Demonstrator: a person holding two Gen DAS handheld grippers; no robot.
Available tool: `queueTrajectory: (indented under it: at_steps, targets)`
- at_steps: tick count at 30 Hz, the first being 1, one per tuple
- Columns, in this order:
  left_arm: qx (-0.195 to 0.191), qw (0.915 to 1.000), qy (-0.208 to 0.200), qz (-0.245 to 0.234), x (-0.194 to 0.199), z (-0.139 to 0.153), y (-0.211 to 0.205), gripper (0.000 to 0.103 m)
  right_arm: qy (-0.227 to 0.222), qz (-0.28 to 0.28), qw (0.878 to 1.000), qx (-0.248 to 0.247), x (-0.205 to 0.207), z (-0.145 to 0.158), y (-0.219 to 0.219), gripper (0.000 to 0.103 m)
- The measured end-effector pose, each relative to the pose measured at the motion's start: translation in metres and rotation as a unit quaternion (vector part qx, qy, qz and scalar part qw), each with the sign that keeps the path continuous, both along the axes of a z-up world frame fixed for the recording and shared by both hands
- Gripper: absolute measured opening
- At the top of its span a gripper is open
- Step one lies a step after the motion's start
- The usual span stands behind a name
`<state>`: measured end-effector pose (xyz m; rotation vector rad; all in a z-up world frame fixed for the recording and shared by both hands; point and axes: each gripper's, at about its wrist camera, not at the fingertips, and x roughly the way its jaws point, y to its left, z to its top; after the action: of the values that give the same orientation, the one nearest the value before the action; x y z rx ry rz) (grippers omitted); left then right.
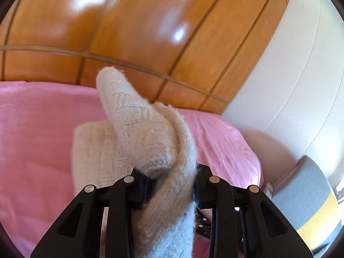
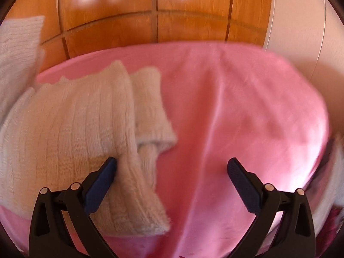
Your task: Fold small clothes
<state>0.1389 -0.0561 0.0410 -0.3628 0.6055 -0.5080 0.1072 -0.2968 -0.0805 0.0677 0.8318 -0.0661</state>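
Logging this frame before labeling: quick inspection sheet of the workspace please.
Surface: pink bed sheet, wrinkled.
Job's things: cream knit garment lying on the sheet; one part lifted and bunched.
Clutter: grey and yellow object at the bed's edge, identity unclear.
Grippers: left gripper shut on the cream knit garment; right gripper open, its left finger touching the knit.
Cables: nothing seen.
Surroundings: glossy wooden panels behind the bed, white wall to the right.

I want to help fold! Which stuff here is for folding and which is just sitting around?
For folding:
sweater
left tool, gripping its sleeve
right tool, open
pink bed

Just there:
wooden wardrobe
white wall
grey-and-yellow thing
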Motion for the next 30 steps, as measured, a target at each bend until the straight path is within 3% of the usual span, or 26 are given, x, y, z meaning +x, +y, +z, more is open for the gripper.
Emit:
queueTrajectory:
  at_steps: [2,6,17,18,20,22,24,26,30]
  targets:
    - [0.003,0.9999,0.009,-0.014,0.006,-0.006,-0.016,0.029,-0.018,-0.013,1.000,0.014,-0.006,-0.003,-0.002,0.101]
    - [0.017,0.9987,0.019,-0.043,0.015,-0.016,-0.048,0.029,-0.042,-0.021,0.999,-0.011,-0.016,-0.004,0.005,0.101]
    - [0.089,0.9900,0.047,-0.098,0.037,-0.065,-0.131,0.029,-0.049,-0.024,0.998,0.017,-0.010,-0.006,0.001,0.101]
    - [0.097,0.9889,0.051,-0.100,0.036,-0.067,-0.136,0.036,-0.051,-0.023,0.998,0.019,-0.011,-0.006,0.001,0.101]
    - [0.078,0.9896,0.053,-0.109,0.030,-0.066,-0.136,0.050,-0.056,-0.020,0.998,0.021,-0.011,-0.008,-0.001,0.101]
    - [0.018,0.9906,0.052,-0.125,0.022,-0.058,-0.128,0.081,-0.059,-0.019,0.998,0.020,-0.012,-0.008,-0.001,0.101]
    - [-0.013,0.9917,0.037,-0.122,0.014,-0.049,-0.120,0.083,-0.063,-0.019,0.998,0.020,-0.014,-0.009,0.000,0.101]
    - [-0.007,0.9940,0.010,-0.109,0.005,-0.039,-0.110,0.083,-0.066,-0.018,0.997,0.019,-0.014,-0.009,0.001,0.101]
    - [0.031,0.9989,-0.035,0.007,-0.006,-0.033,-0.066,0.086,-0.072,-0.014,0.997,0.019,-0.016,-0.009,0.002,0.101]
